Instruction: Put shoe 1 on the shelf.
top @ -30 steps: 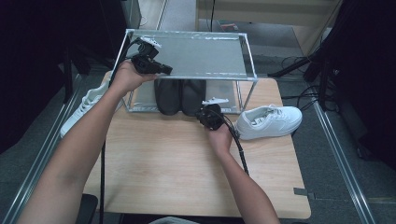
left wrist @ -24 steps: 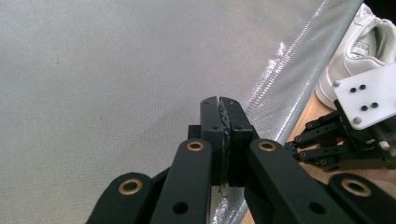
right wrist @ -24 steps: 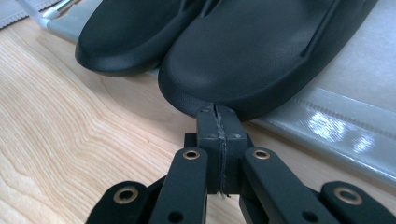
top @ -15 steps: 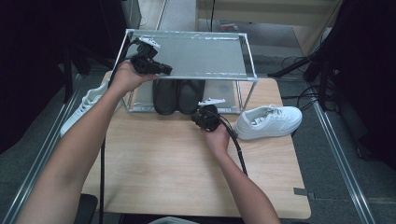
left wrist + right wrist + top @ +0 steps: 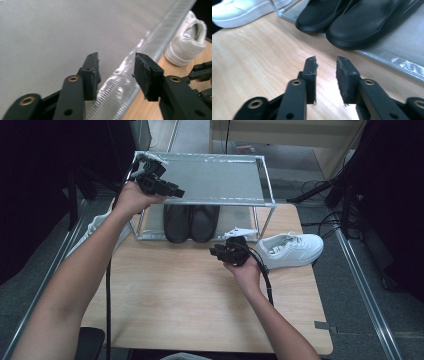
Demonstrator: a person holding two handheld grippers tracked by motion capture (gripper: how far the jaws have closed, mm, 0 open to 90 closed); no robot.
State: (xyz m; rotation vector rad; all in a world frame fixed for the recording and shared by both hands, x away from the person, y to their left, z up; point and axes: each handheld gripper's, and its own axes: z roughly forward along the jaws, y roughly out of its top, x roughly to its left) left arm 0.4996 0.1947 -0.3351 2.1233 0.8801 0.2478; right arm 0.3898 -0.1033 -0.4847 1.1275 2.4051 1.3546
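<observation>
A pair of black shoes (image 5: 190, 222) stands side by side on the lower shelf of a metal rack (image 5: 215, 177). My left gripper (image 5: 176, 193) hovers over the front left of the rack's grey top shelf (image 5: 50, 37). Its jaws (image 5: 117, 60) have just been opening and stand open with nothing between them. My right gripper (image 5: 214, 252) hangs above the table in front of the rack, pointing at the black shoes (image 5: 352, 20). Its jaws (image 5: 326, 62) have also just been opening, and the gap between them holds nothing.
A white sneaker (image 5: 292, 249) lies on the wooden table (image 5: 175, 300) to the right of the rack, and I see it too in the left gripper view (image 5: 187, 42). Another white sneaker (image 5: 95, 227) sits off the table's left edge. Dark surroundings flank both sides.
My right gripper has drawn back a little from the rack toward the near side. The left hand has stayed over the top shelf.
</observation>
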